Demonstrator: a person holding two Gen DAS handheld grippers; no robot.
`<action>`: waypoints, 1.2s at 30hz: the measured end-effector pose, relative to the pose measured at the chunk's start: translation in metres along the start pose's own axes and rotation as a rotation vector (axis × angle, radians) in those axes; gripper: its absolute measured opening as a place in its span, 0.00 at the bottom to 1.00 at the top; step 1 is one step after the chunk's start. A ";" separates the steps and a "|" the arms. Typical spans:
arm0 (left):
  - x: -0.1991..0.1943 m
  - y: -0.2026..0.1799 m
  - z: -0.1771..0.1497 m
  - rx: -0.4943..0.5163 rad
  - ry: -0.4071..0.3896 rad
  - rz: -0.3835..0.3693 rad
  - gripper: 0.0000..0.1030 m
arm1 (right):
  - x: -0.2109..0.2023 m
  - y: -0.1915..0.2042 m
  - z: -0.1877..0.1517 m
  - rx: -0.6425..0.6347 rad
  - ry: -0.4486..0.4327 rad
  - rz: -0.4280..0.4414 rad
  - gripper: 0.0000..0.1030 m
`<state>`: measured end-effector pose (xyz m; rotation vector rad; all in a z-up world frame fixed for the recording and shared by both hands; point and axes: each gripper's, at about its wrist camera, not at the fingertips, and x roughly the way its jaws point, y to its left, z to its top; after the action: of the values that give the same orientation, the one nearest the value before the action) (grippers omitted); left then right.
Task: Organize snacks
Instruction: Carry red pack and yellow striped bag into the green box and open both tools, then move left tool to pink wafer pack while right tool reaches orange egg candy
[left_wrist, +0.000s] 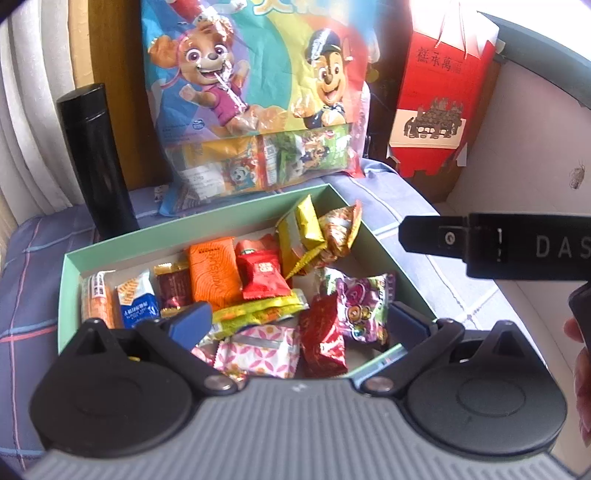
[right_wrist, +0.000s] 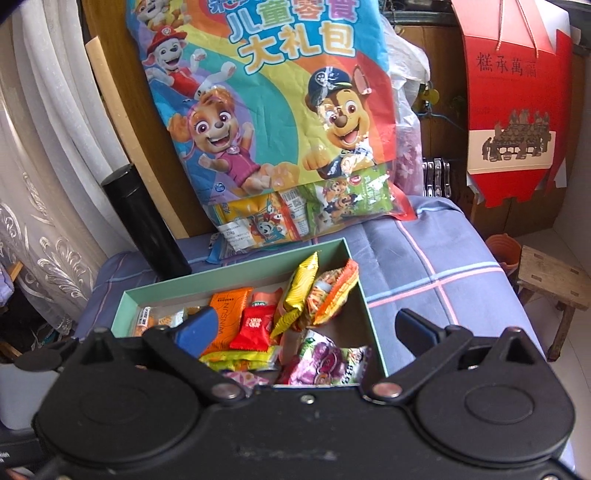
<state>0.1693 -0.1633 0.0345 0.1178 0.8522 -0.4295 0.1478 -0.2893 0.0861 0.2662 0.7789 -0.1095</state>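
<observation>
A shallow mint-green box (left_wrist: 70, 266) (right_wrist: 354, 266) sits on a checked blue cloth and holds several wrapped snacks: an orange packet (left_wrist: 214, 269) (right_wrist: 225, 317), a small red packet (left_wrist: 264, 277) (right_wrist: 253, 328), a yellow packet (left_wrist: 303, 225) (right_wrist: 301, 291), a purple cartoon packet (left_wrist: 364, 306) (right_wrist: 328, 365), a pink patterned one (left_wrist: 258, 350). My left gripper (left_wrist: 299, 321) is open and empty, low over the box's near end. My right gripper (right_wrist: 304, 328) is open and empty above the box's near side; its body (left_wrist: 498, 247) shows at right in the left wrist view.
A large cartoon-dog snack bag (left_wrist: 251, 92) (right_wrist: 277, 122) leans upright behind the box. A black cylinder flask (left_wrist: 96, 158) (right_wrist: 144, 221) stands at back left. A red paper gift box (left_wrist: 439, 99) (right_wrist: 517, 103) is at back right. A wooden stool (right_wrist: 554, 284) stands right of the cloth.
</observation>
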 end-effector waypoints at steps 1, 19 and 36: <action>-0.002 -0.005 -0.005 0.007 0.000 -0.006 1.00 | -0.008 -0.005 -0.006 0.008 0.000 -0.003 1.00; 0.034 -0.107 -0.078 0.170 0.129 -0.079 1.00 | -0.068 -0.132 -0.135 0.242 0.074 -0.088 0.92; 0.092 -0.172 -0.094 0.231 0.228 -0.177 0.42 | -0.042 -0.178 -0.148 0.350 0.096 -0.022 0.66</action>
<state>0.0848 -0.3238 -0.0847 0.3107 1.0390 -0.6904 -0.0173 -0.4194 -0.0198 0.5981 0.8562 -0.2561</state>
